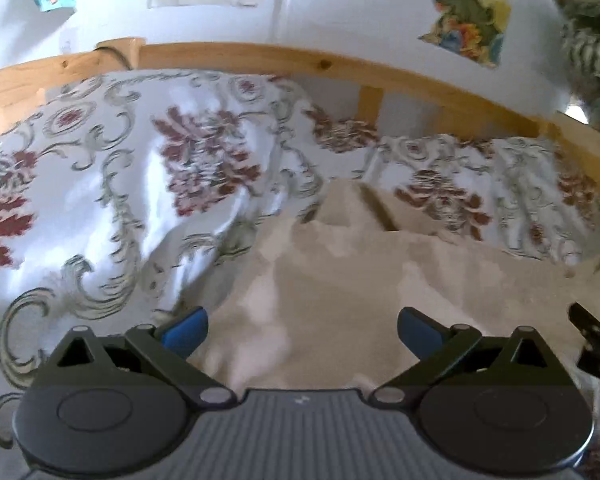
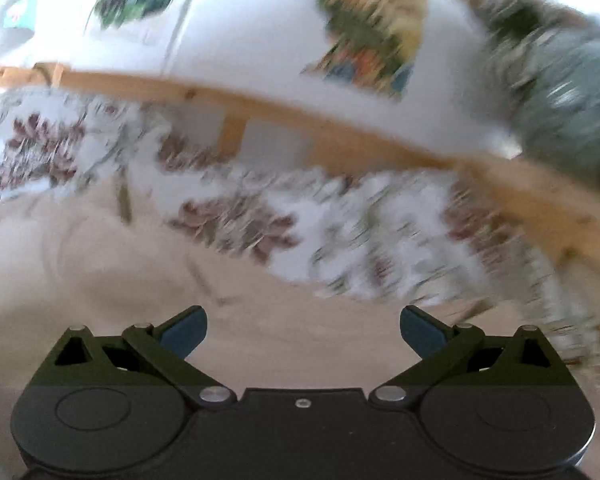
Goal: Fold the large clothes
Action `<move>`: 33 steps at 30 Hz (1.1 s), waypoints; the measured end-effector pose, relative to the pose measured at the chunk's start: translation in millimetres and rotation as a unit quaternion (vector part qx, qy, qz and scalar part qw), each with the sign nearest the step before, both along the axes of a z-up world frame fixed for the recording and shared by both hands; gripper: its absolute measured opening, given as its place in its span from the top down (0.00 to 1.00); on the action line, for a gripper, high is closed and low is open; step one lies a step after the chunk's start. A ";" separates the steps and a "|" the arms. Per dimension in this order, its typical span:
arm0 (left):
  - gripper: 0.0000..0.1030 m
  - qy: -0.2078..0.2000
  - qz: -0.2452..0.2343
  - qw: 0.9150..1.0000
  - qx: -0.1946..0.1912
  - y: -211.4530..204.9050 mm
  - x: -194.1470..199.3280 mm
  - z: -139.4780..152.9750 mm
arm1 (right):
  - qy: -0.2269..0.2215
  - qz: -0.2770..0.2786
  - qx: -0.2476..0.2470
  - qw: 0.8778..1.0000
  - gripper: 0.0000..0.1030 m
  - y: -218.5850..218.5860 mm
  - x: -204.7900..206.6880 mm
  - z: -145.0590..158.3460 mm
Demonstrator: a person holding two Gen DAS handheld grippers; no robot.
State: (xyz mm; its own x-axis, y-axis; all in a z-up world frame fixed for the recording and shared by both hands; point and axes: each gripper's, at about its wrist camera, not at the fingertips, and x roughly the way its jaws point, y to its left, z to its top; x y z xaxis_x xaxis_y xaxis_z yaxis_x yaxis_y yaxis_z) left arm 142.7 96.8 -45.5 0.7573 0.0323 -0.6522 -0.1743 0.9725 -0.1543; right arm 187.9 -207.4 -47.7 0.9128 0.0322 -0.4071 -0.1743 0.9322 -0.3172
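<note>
A large beige garment (image 1: 340, 280) lies spread on a bed, over a white bedspread with a red and green flower pattern (image 1: 120, 168). My left gripper (image 1: 302, 334) is open and empty just above the garment's near part. In the right wrist view, which is blurred by motion, the same beige garment (image 2: 120, 272) fills the lower left. My right gripper (image 2: 303, 330) is open and empty above it. A dark part of the right gripper (image 1: 596, 344) shows at the right edge of the left wrist view.
A wooden bed rail (image 1: 260, 58) runs along the far side of the bed, also in the right wrist view (image 2: 340, 128). Behind it is a white wall with colourful pictures (image 1: 468, 12). A grey-green heap (image 2: 572, 112) sits at the far right.
</note>
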 end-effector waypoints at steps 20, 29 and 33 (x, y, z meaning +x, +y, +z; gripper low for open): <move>0.01 0.036 -0.019 0.998 0.048 -21.3 6.2 -17.8 | 0.058 -0.056 0.012 0.997 0.01 -43.3 -40.3 -9.7; 0.01 0.145 -0.012 0.989 -0.009 -9.2 -23.6 2.5 | 0.062 -0.127 0.115 0.983 0.01 -105.7 -114.1 39.9; 0.01 0.159 -0.007 0.979 -0.130 10.1 -17.2 -16.0 | 0.114 -0.173 0.229 0.951 0.01 -136.2 -124.6 37.1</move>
